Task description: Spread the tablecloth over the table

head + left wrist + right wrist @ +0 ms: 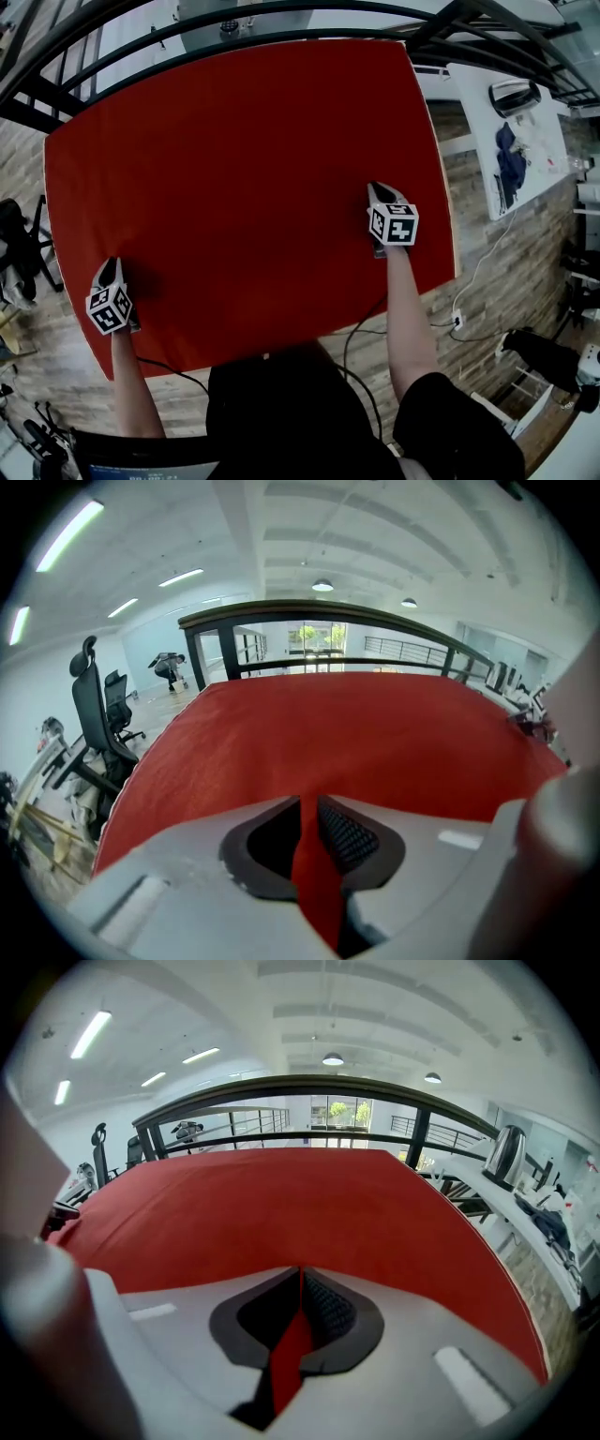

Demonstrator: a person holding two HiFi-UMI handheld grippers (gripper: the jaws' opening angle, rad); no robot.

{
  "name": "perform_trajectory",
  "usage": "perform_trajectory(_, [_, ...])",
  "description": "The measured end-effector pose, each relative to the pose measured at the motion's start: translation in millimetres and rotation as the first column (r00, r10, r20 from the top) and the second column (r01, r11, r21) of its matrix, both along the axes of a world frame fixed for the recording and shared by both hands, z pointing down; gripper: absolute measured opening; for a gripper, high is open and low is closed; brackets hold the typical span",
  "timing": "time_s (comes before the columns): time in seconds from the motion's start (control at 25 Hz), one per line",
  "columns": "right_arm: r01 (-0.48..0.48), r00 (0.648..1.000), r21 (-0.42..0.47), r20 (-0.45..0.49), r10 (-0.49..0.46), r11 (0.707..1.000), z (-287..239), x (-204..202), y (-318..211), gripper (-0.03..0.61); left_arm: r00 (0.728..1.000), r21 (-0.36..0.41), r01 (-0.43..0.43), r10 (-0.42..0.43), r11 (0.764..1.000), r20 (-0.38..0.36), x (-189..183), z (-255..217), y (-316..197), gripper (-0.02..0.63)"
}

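I am pinching the red tablecloth [244, 169] with both tongs near the edge closest to me. My left tongs [111, 272] are clamping a raised fold of it close to the near left corner. My right tongs [379, 195] are doing the same further in, towards the right side. In the left gripper view a ridge of red cloth is standing between the pads, and in the right gripper view a thinner ridge is being squeezed almost flat.

I judge the job to be nearly finished. The cloth is lying smooth and open over the whole table, which it is hiding completely, and I am seeing no large creases or bunching. What seems to be left is a last tug to square or tighten it, then letting go of both folds so they settle flat. I cannot tell how far the cloth is hanging down at any side.

The room is looking like an open office. A dark curved railing [281, 14] is running just behind the far edge of the table, and wooden floor [487, 244] is showing on the right. An office chair [94, 714] is standing off to the left, a white counter [525, 150] carrying a kettle [506, 1152] is standing to the right, and strip lights [66, 536] are glowing overhead.
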State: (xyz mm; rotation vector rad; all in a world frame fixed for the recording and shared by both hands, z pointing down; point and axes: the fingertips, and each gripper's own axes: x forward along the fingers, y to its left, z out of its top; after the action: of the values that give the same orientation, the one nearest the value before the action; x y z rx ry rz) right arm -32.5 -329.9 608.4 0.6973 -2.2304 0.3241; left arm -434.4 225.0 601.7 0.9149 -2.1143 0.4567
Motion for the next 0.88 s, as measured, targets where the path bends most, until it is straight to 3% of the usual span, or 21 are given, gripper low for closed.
perform_trajectory(0.08, [-0.025,1.000,0.021,-0.014,0.025,0.999,4.5,9.7,2.0,0.011,1.000,-0.040,-0.025,0.026,0.999,0.000,10.6,5.4,1.5,0.006])
perform_trajectory(0.24, [-0.050,0.999,0.027,0.011,0.049,0.998,6.3,5.7,-2.7,0.009,1.000,-0.023,0.020,-0.020,1.000,-0.008,7.5,9.9,1.8,0.006])
perform_trajectory(0.52, [0.031,0.999,0.016,0.009,-0.032,0.999,6.2,-13.8,-29.1,0.011,0.998,-0.008,0.057,-0.057,0.998,0.012,-1.9,8.0,-15.3,0.006])
perform_trajectory(0.76, [0.021,1.000,0.029,0.003,-0.021,0.999,3.9,-0.6,-48.7,0.011,1.000,0.007,0.011,-0.012,1.000,0.017,-2.8,14.9,-46.9,0.006])
perform_trajectory(0.88, [0.022,1.000,0.037,0.005,-0.022,0.999,4.9,-17.2,-44.8,0.009,0.999,0.003,0.022,-0.022,1.000,0.042,-14.8,9.2,-38.8,0.006])
